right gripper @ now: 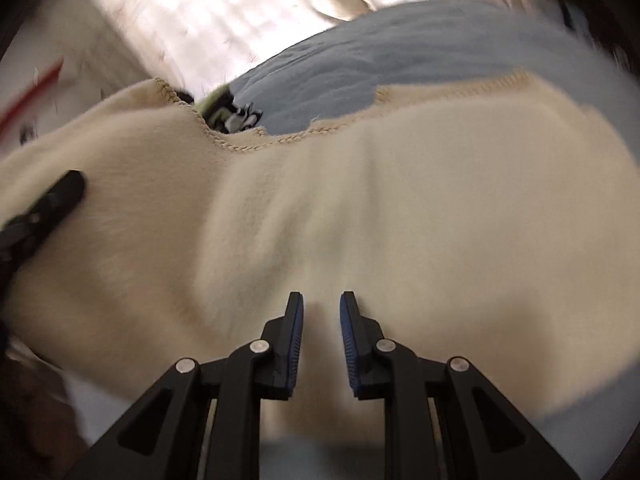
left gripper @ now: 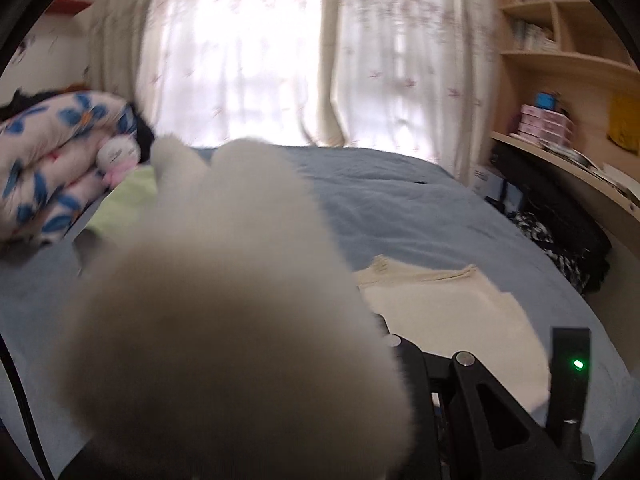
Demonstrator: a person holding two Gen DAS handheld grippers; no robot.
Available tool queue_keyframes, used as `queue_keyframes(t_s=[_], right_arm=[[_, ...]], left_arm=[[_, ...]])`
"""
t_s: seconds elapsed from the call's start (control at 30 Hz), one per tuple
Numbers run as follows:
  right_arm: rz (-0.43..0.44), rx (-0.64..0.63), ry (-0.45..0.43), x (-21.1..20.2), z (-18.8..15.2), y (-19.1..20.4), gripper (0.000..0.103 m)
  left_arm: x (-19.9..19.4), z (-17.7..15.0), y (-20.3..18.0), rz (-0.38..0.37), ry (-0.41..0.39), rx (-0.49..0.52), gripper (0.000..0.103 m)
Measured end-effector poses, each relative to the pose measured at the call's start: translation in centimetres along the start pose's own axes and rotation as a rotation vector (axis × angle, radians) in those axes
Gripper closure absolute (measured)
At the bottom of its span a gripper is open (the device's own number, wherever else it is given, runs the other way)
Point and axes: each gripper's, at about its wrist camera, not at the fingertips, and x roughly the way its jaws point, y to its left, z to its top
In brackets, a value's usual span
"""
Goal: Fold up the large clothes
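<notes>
Blue bedsheet [right gripper: 400, 60] underneath, both grippers, left gripper [right gripper: 44, 208] and right gripper [right gripper: 320, 312], clenched on the cream fleece garment [right gripper: 320, 208]; better keep edges level while folding.

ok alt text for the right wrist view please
A cream fleece garment fills most of the view, spread over a blue bedspread, with the right claw pinching a fold of it between blue-padded fingers. The left claw's black finger lies on the fabric at left, before bright curtains.
</notes>
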Motion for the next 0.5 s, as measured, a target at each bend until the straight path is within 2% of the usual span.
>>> queue_keyframes(t_s=[0.03,0.1,0.2,0.27,0.3,0.33,0.37,0.4,0.43,0.47,0.5], right_arm=[[-0.021,0.024,-0.032,-1.6,-0.2,-1.2,0.084],[-0.125,0.064,-0.101,-5.7,-1.0,-4.4,0.084],[-0.220,0.146,-0.120,-9.6,-2.0,-9.3,0.084],[-0.307,0.180,-0.129,-11.3,-2.8,-12.1,0.084],[-0.335,0.193,-0.132,-11.8,-3.1,-12.9,0.084],[-0.374,0.221,-0.129,-12.3,-3.6,-14.3,0.084],[-0.388,0.253,-0.122,-12.7,-4.1,-15.5,0.084],[-0.375,0.276,-0.120,-13.0,-4.5,-16.3,0.084],[-0.362,0.291,-0.122,-13.2,-4.8,-16.8,0.084],[-0.356,0.293,-0.124,-13.3,-5.0,-17.0,0.084],[-0.354,0.282,-0.125,-13.4,-5.2,-16.9,0.084]], left_arm=[[0.2,0.4,-1.8,-0.013,-0.003,0.026,0.083],[0.9,0.5,-5.9,-0.046,0.004,0.085,0.083],[3.1,-1.4,-11.5,-0.137,0.051,0.127,0.082],[5.7,-3.9,-14.7,-0.202,0.125,0.160,0.081],[7.9,-6.1,-16.6,-0.227,0.201,0.199,0.081],[9.6,-7.9,-17.8,-0.230,0.270,0.226,0.077],[10.9,-10.3,-19.2,-0.187,0.273,0.286,0.077],[10.4,-11.2,-20.0,-0.160,0.211,0.335,0.075],[9.9,-11.8,-20.9,-0.131,0.178,0.389,0.070],[9.8,-11.8,-21.2,-0.125,0.185,0.399,0.068],[9.7,-11.4,-21.1,-0.140,0.209,0.378,0.062]])
